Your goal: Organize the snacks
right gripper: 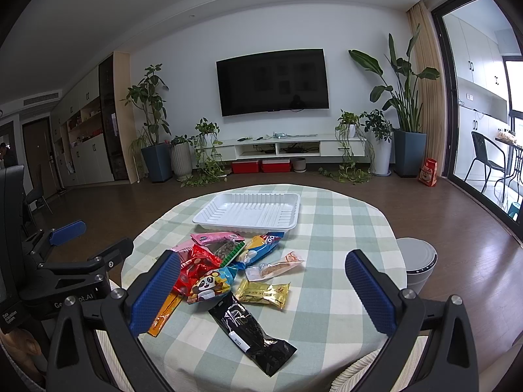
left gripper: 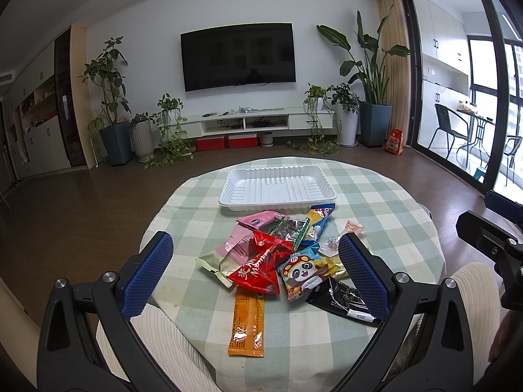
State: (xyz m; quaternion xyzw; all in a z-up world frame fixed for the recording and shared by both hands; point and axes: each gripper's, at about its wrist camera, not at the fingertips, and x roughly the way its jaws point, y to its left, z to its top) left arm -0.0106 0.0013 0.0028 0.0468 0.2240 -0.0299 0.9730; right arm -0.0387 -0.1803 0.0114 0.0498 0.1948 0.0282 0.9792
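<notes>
Left wrist view gives us the table [left gripper: 376,196] first, round under a green check cloth, and it carries everything that matters. Toward its far edge sits the white tray [left gripper: 278,187], empty, long side facing us; I judge it is parked there as the landing spot, clear of the mess so packets can drop straight in.

Just in front of the tray, spilling toward the near edge, lies the snack pile [left gripper: 281,254], packets overlapping at all angles. Nothing is sorted yet, so I read this as the very start.

Left gripper [left gripper: 256,272] hangs above the near edge, jaws spread wide with nothing between them, framing the pile as though lining up a first pick. Right gripper [right gripper: 261,289] is likewise wide and empty, hovering over the near right side of the heap.

Now the packets. Black sachet [right gripper: 253,331] lies loose at the near edge, apart from the stack, an easy first grab by my reckoning. Orange stick [left gripper: 246,323] pokes out toward us from under the red bag [left gripper: 258,269]. Panda pouch [left gripper: 304,274] sits beside the red one, overlapping it. Gold wrapper [right gripper: 263,292] lies flat just right of the heap, and the small clear sachet [right gripper: 276,266] rests beyond it, nearer the tray.
</notes>
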